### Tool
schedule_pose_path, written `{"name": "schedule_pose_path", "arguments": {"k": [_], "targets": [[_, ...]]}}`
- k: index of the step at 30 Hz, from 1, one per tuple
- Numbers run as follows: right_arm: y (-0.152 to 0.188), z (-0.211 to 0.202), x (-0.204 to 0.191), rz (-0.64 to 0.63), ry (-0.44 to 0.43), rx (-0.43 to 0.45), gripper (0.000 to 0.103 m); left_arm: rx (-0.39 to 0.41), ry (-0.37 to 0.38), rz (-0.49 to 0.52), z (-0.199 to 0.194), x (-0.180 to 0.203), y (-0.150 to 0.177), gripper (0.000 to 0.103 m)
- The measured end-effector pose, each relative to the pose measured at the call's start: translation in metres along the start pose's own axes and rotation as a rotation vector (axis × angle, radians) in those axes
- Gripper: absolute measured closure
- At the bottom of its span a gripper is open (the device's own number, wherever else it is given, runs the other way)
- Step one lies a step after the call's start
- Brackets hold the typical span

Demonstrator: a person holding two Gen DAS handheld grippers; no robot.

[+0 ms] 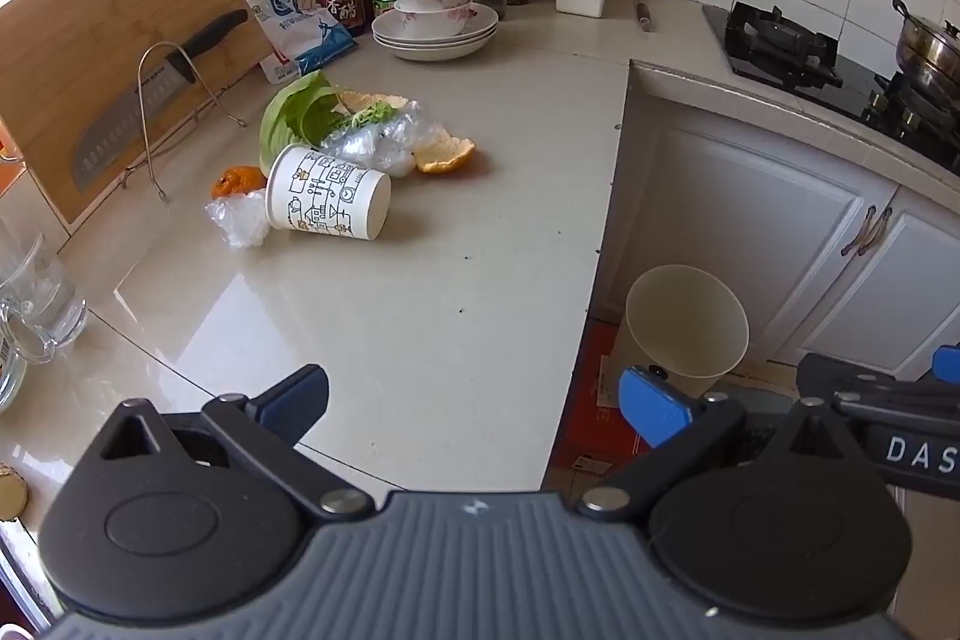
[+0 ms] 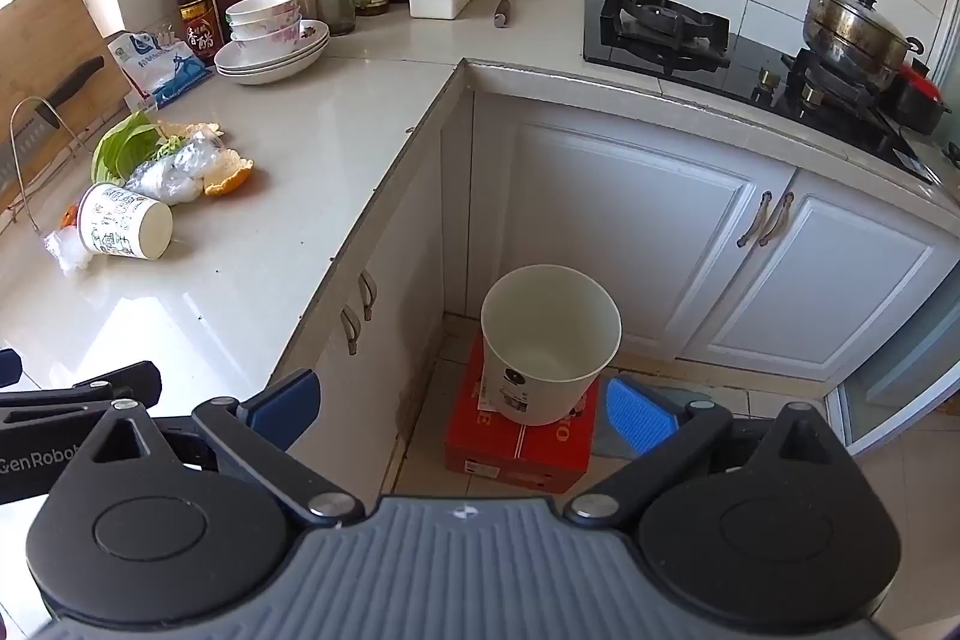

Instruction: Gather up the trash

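1. Left wrist view: my left gripper [image 1: 474, 403] fills the lower frame, jaws spread wide and holding nothing, over the pale desk [image 1: 432, 292].
2. Same view, centre left: I count the trash as one cluster. A printed paper cup [image 1: 327, 193] lies on its side, touching crumpled clear plastic [image 1: 237, 220] at its lower left. An orange peel piece [image 1: 234, 181] sits just behind the cup. A green cabbage leaf [image 1: 297, 115], a clear plastic wrap [image 1: 384, 139] and a second orange peel [image 1: 447, 154] lie behind and right of it.
3. Same view, lower right: a white bin [image 1: 687, 322] stands on the floor below the desk edge.
4. Right wrist view: my right gripper [image 2: 462, 409] is in the lower frame, jaws wide apart, holding nothing.
5. Same view, centre: the bin [image 2: 549, 340] stands upright on a red box [image 2: 516, 445]; the cup [image 2: 123, 229] and scraps lie at middle left on the desk [image 2: 270, 196].
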State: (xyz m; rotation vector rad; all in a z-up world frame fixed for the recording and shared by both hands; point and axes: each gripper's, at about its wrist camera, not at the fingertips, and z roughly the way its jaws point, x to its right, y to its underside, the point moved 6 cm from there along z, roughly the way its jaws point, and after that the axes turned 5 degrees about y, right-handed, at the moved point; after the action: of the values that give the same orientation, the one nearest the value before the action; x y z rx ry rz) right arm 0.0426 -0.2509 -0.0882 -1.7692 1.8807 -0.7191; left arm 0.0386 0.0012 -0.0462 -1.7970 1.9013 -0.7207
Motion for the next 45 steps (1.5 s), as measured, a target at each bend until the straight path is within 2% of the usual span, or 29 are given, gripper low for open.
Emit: {"name": "schedule_pose_path", "arguments": {"k": [45], "targets": [[-0.0025,0.001,-0.0034,-0.004,-0.003,0.007,0.0,-0.003,0.001,-0.014,0.0004,-0.0009,-0.0004,0.001]]}}
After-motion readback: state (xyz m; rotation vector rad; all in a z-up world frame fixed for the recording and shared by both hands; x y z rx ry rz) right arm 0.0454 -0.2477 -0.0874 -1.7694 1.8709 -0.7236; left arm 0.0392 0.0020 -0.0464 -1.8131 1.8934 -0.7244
